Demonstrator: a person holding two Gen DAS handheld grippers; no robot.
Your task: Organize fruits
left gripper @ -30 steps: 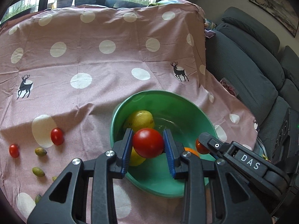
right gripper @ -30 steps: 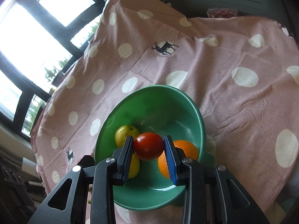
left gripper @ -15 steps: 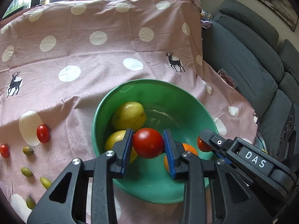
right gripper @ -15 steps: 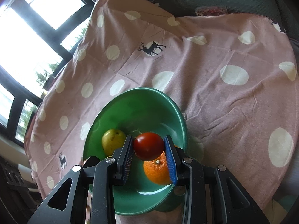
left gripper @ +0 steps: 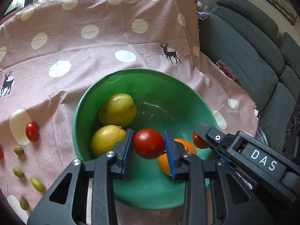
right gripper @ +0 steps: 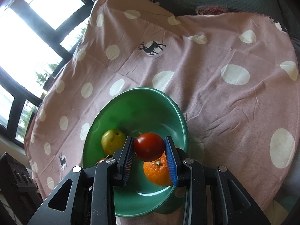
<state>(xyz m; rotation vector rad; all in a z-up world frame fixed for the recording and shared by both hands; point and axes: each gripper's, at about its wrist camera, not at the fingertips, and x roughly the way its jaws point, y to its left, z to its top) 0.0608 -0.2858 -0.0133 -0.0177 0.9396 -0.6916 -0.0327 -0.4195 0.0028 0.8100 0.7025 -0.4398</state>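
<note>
1. Here, the left gripper (left gripper: 149, 146) clamps a round red tomato (left gripper: 148, 143) between its 2 blue-padded black fingers, over the near half of a glossy green bowl (left gripper: 82, 112).
2. Likewise, the right gripper (right gripper: 149, 150) pinches a second round red tomato (right gripper: 149, 146) between its own blue pads, also above the green bowl (right gripper: 131, 101). In the left wrist view this second tomato (left gripper: 199, 141) shows partly at the tip of the right gripper's black arm, which reaches in from the right over the bowl's rim.
3. Just below the tomatoes, a round orange (right gripper: 156, 172) lies in the bowl's near right part; the left wrist view shows the same orange (left gripper: 184, 146) partly hidden behind the left gripper's right finger.
4. On the bowl's left side, a yellow lemon (left gripper: 106, 140) rests against the wall, and a yellow-green pear (left gripper: 117, 109) lies just behind it, touching it.
5. Left of the bowl, on the pink cloth with white dots and black deer (left gripper: 93, 56), lie a small red cherry tomato (left gripper: 31, 131) and several small green olive-shaped fruits (left gripper: 37, 183), well apart from the bowl.
6. Farther right, a grey cushioned sofa (left gripper: 243, 52) stands beside the cloth's edge.
7. Farthest, dark-framed windows (right gripper: 28, 43) show bright daylight.
</note>
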